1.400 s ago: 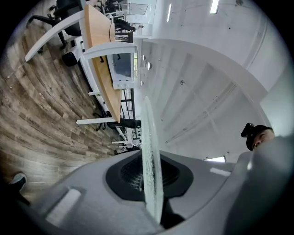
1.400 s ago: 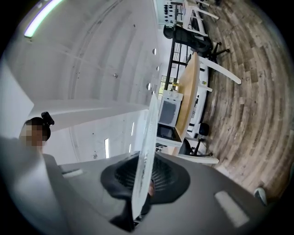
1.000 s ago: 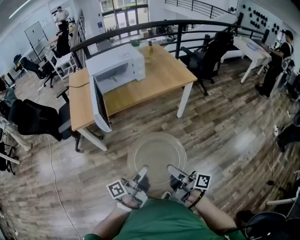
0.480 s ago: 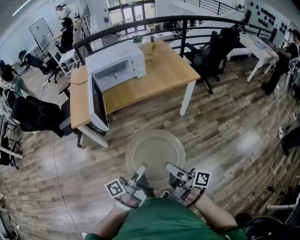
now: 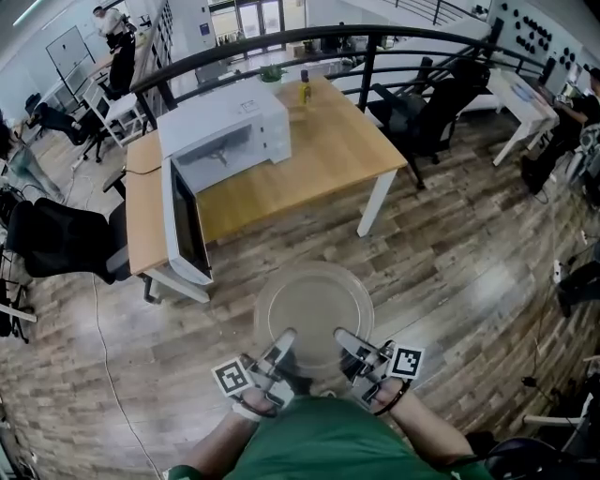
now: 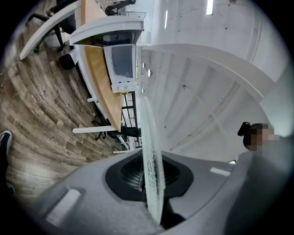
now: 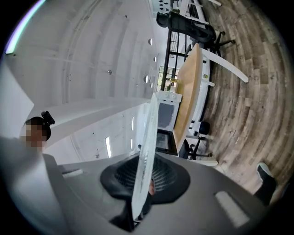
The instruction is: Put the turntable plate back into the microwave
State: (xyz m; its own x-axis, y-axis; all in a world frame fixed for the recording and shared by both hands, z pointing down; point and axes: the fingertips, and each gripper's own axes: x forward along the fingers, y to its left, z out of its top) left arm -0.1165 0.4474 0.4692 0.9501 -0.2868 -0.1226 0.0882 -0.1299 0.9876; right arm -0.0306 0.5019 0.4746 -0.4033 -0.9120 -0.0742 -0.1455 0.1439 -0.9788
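I carry the clear glass turntable plate point(image 5: 314, 305) level over the wooden floor, in front of the person's body. My left gripper point(image 5: 282, 339) is shut on the plate's near left rim, and my right gripper point(image 5: 343, 338) is shut on its near right rim. In the left gripper view the plate point(image 6: 149, 151) shows edge-on between the jaws; the right gripper view shows the plate point(image 7: 144, 151) the same way. The white microwave point(image 5: 225, 131) stands on the wooden table point(image 5: 319, 155) ahead, its door point(image 5: 185, 220) swung wide open toward me.
A black office chair point(image 5: 56, 239) stands left of the table, another chair point(image 5: 436, 108) at its right. A yellow bottle point(image 5: 304, 92) sits at the table's far edge. A black railing point(image 5: 281, 47) runs behind. A person point(image 5: 111, 23) sits far back left.
The table and microwave have shifted left and grown slightly as I moved toward them with the plate. Both grippers keep the same hold on the rim.
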